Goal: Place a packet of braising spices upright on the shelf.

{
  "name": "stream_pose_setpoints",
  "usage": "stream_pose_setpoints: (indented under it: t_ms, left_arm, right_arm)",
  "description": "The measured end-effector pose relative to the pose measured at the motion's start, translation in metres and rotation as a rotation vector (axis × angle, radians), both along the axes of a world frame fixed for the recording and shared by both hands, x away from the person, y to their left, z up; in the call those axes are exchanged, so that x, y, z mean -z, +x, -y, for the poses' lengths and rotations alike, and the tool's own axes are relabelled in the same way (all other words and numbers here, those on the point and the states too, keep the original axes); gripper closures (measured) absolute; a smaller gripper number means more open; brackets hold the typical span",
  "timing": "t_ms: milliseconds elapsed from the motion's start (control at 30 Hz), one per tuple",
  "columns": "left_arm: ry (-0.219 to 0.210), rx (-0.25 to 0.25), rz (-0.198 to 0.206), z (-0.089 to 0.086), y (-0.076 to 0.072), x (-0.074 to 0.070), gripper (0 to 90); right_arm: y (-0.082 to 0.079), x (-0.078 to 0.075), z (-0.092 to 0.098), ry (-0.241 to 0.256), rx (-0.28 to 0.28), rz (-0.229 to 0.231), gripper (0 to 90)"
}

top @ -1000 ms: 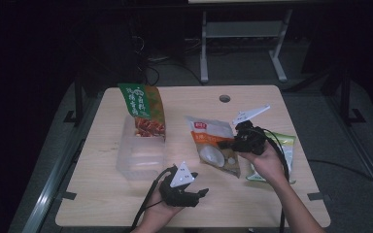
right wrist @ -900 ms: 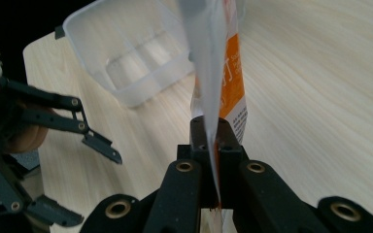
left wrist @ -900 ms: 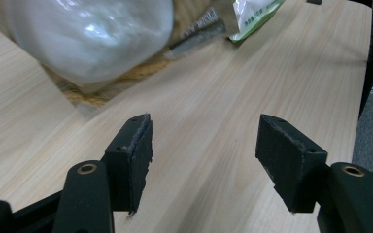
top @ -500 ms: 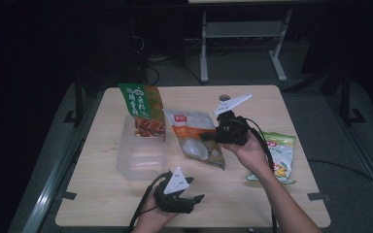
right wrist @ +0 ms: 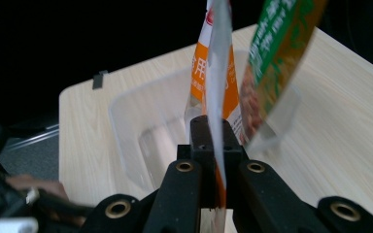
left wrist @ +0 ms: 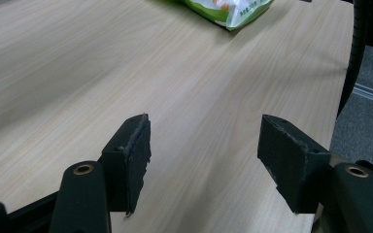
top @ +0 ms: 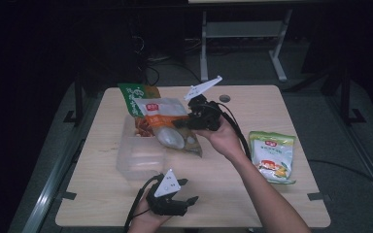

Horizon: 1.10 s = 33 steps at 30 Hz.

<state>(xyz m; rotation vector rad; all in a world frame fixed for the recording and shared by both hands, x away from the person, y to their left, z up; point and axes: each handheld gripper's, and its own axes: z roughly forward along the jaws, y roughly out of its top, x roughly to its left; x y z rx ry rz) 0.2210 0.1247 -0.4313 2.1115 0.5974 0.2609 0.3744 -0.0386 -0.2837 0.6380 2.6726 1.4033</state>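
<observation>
Orange packet [top: 167, 127], right tool [top: 187, 124] clamped, raised

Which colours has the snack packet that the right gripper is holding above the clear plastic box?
The flat snack packet is mainly orange and white, with a small red logo; the high view shows it best.

Three snack bags and one clear bin

Lying at three o'clock is one yellow-green bag [top: 272, 156]; at ten o'clock, one green bag [top: 135, 98], one orange bag [top: 167, 127], one clear bin [top: 140, 159].
</observation>
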Motion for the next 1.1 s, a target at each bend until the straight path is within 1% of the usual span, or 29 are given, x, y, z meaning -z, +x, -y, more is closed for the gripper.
stream_pose_setpoints:
  t_ms: [167, 200, 300, 333, 367, 400, 467, 500, 567, 600, 633, 667, 767, 900, 933, 967, 1000, 1100]
  left_arm:
    - [-0.008, 0.002, 0.006, -0.002, 0.0, -0.001, 36.0]
    - [-0.007, 0.002, 0.007, -0.002, 0.0, -0.001, 35.9]
    - [-0.003, 0.003, 0.002, -0.002, 0.0, -0.001, 35.9]
    - [0.002, 0.007, 0.008, -0.002, 0.0, -0.001, 35.9]
    - [0.001, 0.008, 0.008, -0.002, 0.0, -0.001, 35.9]
    - [0.001, 0.01, 0.011, -0.002, 0.0, -0.001, 35.9]
    - [0.004, 0.01, 0.016, -0.001, -0.001, -0.001, 35.9]
    - [0.004, 0.012, 0.016, -0.002, -0.001, -0.001, 35.9]
    - [0.004, 0.014, 0.017, -0.002, -0.002, -0.001, 35.9]
    - [-0.006, 0.011, 0.013, -0.002, -0.003, -0.001, 35.9]
    - [-0.006, 0.011, 0.013, -0.002, -0.003, -0.001, 35.9]
    - [-0.011, 0.008, 0.01, -0.002, -0.003, -0.002, 35.9]
    - [-0.005, 0.011, 0.004, -0.002, -0.003, -0.001, 35.9]
    - [-0.004, 0.013, 0.002, -0.002, -0.003, 0.0, 35.9]
    - [-0.003, 0.016, 0.005, -0.002, -0.003, -0.001, 35.9]
    - [-0.004, 0.016, 0.004, -0.002, -0.003, -0.001, 35.9]
    - [-0.011, 0.012, 0.001, -0.002, -0.003, 0.0, 35.9]
    - [-0.013, 0.012, -0.001, -0.003, -0.003, 0.0, 35.9]
  right_arm:
    - [0.01, 0.002, -0.024, 0.005, -0.023, -0.002, 90.0]
    - [0.012, 0.003, -0.029, 0.004, -0.028, 0.004, 90.0]
    - [0.016, 0.006, -0.043, 0.009, -0.036, -0.008, 90.0]
    - [0.017, 0.007, -0.047, 0.005, -0.038, -0.007, 90.0]
    - [0.018, 0.008, -0.052, 0.012, -0.04, -0.021, 90.0]
    - [0.02, 0.009, -0.056, 0.015, -0.041, -0.028, 90.0]
    - [0.023, 0.013, -0.064, 0.009, -0.051, -0.017, 90.0]
    - [0.024, 0.015, -0.069, 0.008, -0.047, -0.03, 90.0]
    - [0.027, 0.019, -0.076, 0.001, -0.052, -0.037, 90.0]
    - [0.028, 0.022, -0.079, -0.003, -0.053, -0.04, 90.0]
    - [0.03, 0.026, -0.083, -0.003, -0.054, -0.049, 90.0]
    - [0.032, 0.029, -0.086, -0.001, -0.052, -0.053, 90.0]
    - [0.035, 0.036, -0.091, 0.003, -0.053, -0.067, 90.0]
    - [0.038, 0.045, -0.099, -0.003, -0.048, -0.072, 90.0]
    - [0.039, 0.046, -0.101, -0.001, -0.046, -0.084, 89.9]
    - [0.04, 0.049, -0.102, -0.003, -0.049, -0.078, 89.9]
    - [0.041, 0.051, -0.104, -0.003, -0.052, -0.082, 89.9]
    - [0.042, 0.059, -0.109, -0.034, -0.056, -0.082, 89.9]
